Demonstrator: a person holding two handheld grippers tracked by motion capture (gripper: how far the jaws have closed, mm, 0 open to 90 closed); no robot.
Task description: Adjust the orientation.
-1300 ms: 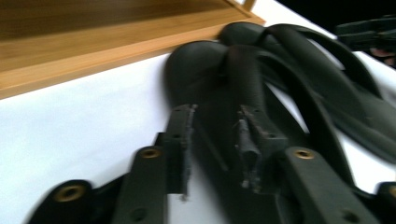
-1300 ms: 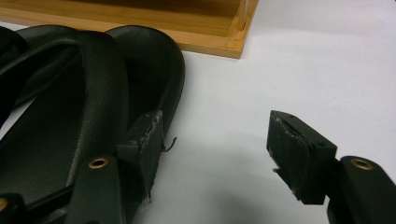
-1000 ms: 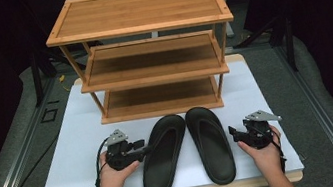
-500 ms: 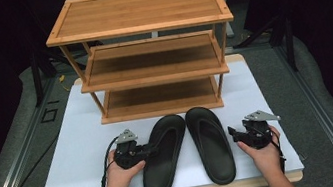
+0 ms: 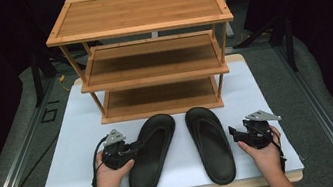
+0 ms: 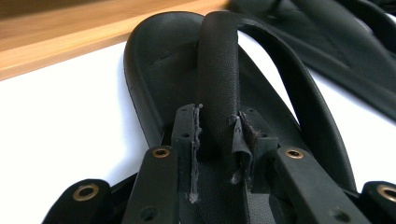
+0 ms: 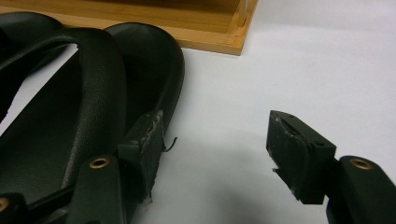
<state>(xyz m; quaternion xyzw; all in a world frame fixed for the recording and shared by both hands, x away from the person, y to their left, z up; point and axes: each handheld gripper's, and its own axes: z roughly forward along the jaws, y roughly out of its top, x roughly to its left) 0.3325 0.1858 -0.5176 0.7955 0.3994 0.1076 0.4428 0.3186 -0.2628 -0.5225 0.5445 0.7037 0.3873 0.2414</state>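
Both sandal heels are cut off; left gripper (image 6: 217, 135) pinches the left sandal's strap (image 6: 217, 70), right gripper (image 7: 224, 149) spread.

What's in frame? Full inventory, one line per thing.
Sandals: 2, black, side by side on the white mat in front of the rack; left sandal, right sandal.
Shoe rack: 1, bamboo brown, three tiers, at the back of the mat.
Mat: 1, white, covers the tabletop.
Left tongs: 1, black, jaws have just been closing around the left sandal's strap.
Right tongs: 1, black, open, beside the right sandal's outer edge.
Hands: 2, holding the tongs at the near edge.
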